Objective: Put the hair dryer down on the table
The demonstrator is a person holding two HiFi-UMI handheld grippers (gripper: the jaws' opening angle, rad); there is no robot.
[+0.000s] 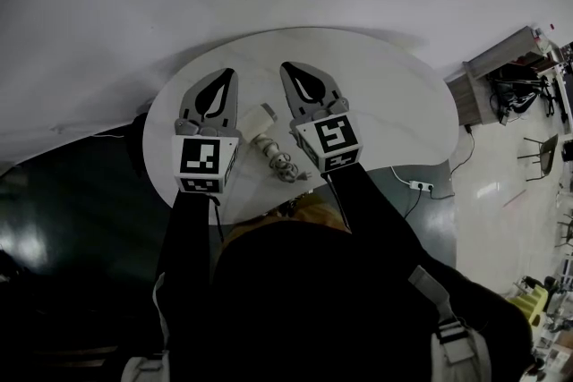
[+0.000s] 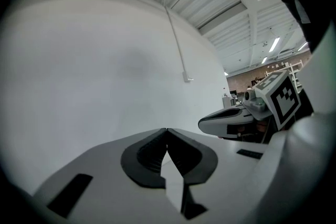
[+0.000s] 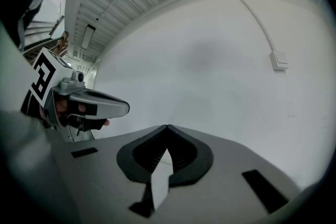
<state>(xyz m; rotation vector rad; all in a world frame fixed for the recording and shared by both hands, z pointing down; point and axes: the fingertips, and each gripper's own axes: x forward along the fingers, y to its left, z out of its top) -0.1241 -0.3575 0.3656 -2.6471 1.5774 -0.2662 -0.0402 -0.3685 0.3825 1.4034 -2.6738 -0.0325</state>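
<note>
A white hair dryer (image 1: 266,139) lies on the round white table (image 1: 385,94), its coiled cord (image 1: 285,167) bunched near the front edge. It rests between my two grippers, and neither one touches it. My left gripper (image 1: 228,74) hovers to its left, shut with nothing between the jaws. To the right of the dryer my right gripper (image 1: 288,67) is also shut and empty. In the left gripper view the jaws (image 2: 167,131) meet at the tips and face a white wall. The right gripper view shows its jaws (image 3: 167,127) closed the same way.
The table's rim curves close to the person's body. On the floor to the right lie a power strip (image 1: 421,186) and its cable. A low cabinet (image 1: 501,72) and a chair (image 1: 540,155) stand further right. A white wall rises beyond the table.
</note>
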